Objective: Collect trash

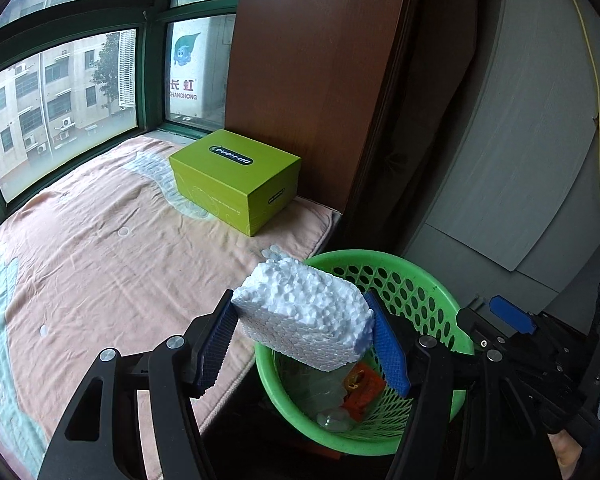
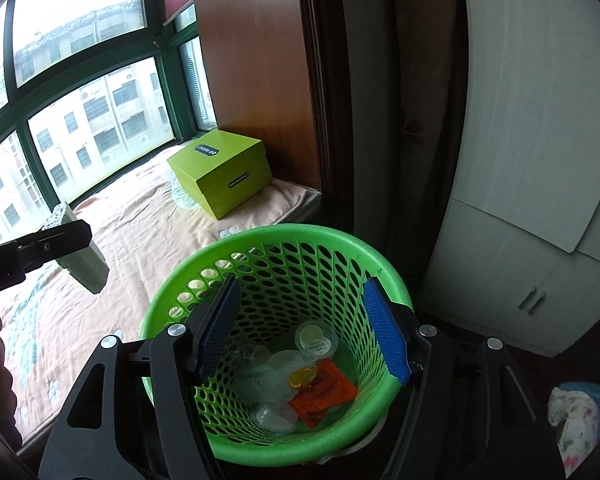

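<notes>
My left gripper (image 1: 306, 320) is shut on a white styrofoam block (image 1: 304, 312) and holds it in the air over the near-left rim of a green plastic basket (image 1: 424, 280). The block also shows at the left of the right wrist view (image 2: 82, 264), beside the basket (image 2: 260, 240). My right gripper (image 2: 300, 320) is open and empty, its fingers just above the basket's mouth. Inside the basket lie clear plastic cups (image 2: 276, 364), a round lid (image 2: 316, 340) and an orange wrapper (image 2: 324, 392). The right gripper shows at the right edge of the left wrist view (image 1: 512, 320).
A green shoe box (image 1: 236, 180) sits at the far end of a peach blanket (image 1: 100, 260) on the window seat. A dark wooden panel (image 1: 320, 80) and a grey cabinet (image 2: 540, 160) stand behind the basket. A floral cloth (image 2: 580, 412) lies on the floor at right.
</notes>
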